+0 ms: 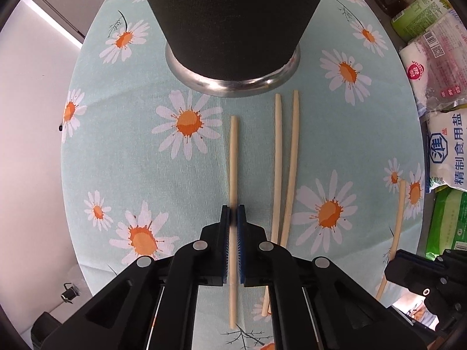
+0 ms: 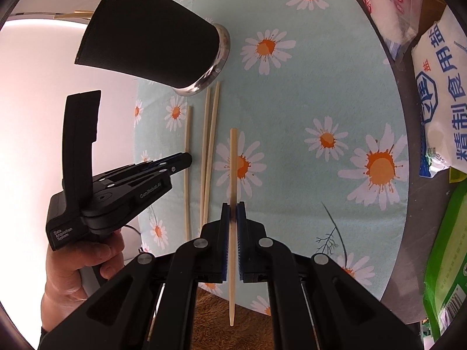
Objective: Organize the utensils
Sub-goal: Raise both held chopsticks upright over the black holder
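The right tongs, black with blue pads, are clamped on 1 pale wooden chopstick. It is above a round bench under a mint daisy-print cloth. At left, a hand holds the left tongs, closed on 1 of 3 pale chopsticks lying on the cloth near a black tapered holder with a metal base.

Four pale wooden chopsticks in view. One lay flat on the daisy tablecloth, pointing at the black holder. Two lay just beside it, touching at the near end. A fourth hung tilted above the cloth.
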A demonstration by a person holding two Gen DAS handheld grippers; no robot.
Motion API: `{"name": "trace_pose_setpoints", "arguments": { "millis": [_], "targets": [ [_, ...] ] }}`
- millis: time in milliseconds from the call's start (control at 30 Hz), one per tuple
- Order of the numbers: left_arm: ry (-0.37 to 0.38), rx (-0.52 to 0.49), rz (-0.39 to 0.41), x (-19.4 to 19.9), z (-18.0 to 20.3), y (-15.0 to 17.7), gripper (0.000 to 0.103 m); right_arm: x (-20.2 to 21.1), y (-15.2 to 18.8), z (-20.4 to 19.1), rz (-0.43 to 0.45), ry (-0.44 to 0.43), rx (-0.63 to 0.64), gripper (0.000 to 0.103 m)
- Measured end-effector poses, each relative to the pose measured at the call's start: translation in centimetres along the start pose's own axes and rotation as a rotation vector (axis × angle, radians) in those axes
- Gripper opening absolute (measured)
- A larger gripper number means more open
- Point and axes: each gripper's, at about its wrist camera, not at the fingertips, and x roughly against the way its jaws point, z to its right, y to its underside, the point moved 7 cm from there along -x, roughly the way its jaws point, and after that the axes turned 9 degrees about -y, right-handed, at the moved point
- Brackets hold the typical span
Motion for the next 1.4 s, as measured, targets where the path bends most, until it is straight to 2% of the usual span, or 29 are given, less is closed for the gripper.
{"name": "trace_pose_setpoints", "arguments": {
  "millis": [267,433,633,767,1067,1200,1400],
  "targets": [
    [0.058,0.038,0.039,0.7,-1.7,1.9,0.004,-0.2,-0.7,-0.4,0.000,-0.024,-0.001,0.006],
    [0.138,0.089,0.069,1.8,-3.7,3.0,0.004,-1.1,-1.1,-1.7,-0.010,-0.050,0.004,0.006],
    [0.228,0.094,0.162,5.5,-5.7,4.1,0.004,-0.8,-1.4,-3.9,0.024,-0.102,0.026,0.006],
    [0.272,0.064,0.236,8.3,-7.1,2.4,0.004,0.3,-2.4,-6.4,0.106,-0.083,0.089,0.006],
    [0.413,-0.044,0.418,13.6,-8.0,0.7,0.004,3.8,-4.4,-12.6,0.292,-0.140,0.232,0.006],
    [0.452,-0.082,0.508,15.9,-8.8,-0.2,0.004,4.9,-5.3,-14.7,0.363,-0.154,0.283,0.006],
    [0.499,-0.109,0.648,19.1,-10.4,-2.3,0.004,6.9,-7.1,-17.6,0.485,-0.101,0.374,0.006]
  ]
}}
